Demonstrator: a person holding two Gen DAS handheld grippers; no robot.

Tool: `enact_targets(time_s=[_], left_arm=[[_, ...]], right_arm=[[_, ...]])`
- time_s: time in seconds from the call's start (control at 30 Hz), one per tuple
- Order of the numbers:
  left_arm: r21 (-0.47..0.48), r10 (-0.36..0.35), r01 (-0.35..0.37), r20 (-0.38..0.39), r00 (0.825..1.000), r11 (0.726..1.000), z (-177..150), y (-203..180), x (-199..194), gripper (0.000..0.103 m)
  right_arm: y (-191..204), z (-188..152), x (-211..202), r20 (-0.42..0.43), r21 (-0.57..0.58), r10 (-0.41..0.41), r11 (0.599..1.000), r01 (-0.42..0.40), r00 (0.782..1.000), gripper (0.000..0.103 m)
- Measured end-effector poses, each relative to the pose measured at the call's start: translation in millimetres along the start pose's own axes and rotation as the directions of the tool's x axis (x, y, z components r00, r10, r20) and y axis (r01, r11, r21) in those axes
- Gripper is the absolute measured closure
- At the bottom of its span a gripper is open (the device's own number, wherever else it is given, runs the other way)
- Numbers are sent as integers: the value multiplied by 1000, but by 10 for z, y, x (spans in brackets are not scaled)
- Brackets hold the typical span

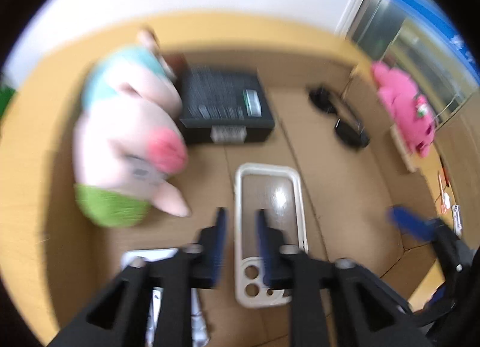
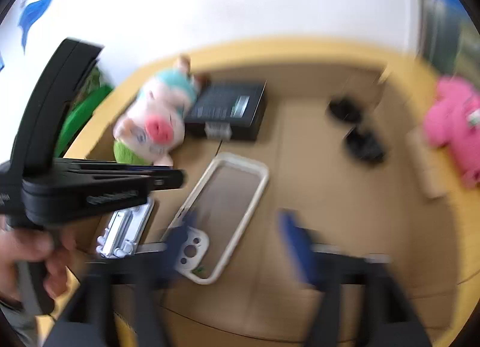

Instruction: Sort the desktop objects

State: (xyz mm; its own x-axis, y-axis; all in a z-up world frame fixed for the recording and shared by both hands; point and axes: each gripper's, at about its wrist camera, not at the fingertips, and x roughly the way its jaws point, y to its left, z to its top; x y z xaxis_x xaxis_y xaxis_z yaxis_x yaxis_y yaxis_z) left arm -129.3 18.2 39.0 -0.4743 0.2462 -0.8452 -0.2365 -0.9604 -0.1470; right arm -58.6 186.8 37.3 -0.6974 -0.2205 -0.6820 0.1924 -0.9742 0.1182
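Over cardboard: left tongs [image 1: 241,221] parted, glossy rounded-rectangle phone case [image 1: 270,197].

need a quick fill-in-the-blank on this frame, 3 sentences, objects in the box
1. The clear phone case lies flat on the floor of a ____ box.
2. The pig plush has a ____ snout.
3. The pig plush leans against a ____ carton.

Missing words: cardboard; pink; black
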Motion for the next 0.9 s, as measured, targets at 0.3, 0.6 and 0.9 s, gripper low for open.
enact_targets(time_s=[0.3,0.6,0.9], left_arm=[[-121,261,-232,522,812,965,-1229,-7,-787,20],[-132,327,-304,531,782,943,-1400,-90,-401,18],[-125,318,-299,529,787,946,-1430,-116,-423,13]], right_arm=[[-70,-784,-452,255,22,-107,994,105,961,0],[3,-883,-351,318,11,-190,980,197,929,0],[-2,-859,-377,318,10,-191,980,198,929,0]])
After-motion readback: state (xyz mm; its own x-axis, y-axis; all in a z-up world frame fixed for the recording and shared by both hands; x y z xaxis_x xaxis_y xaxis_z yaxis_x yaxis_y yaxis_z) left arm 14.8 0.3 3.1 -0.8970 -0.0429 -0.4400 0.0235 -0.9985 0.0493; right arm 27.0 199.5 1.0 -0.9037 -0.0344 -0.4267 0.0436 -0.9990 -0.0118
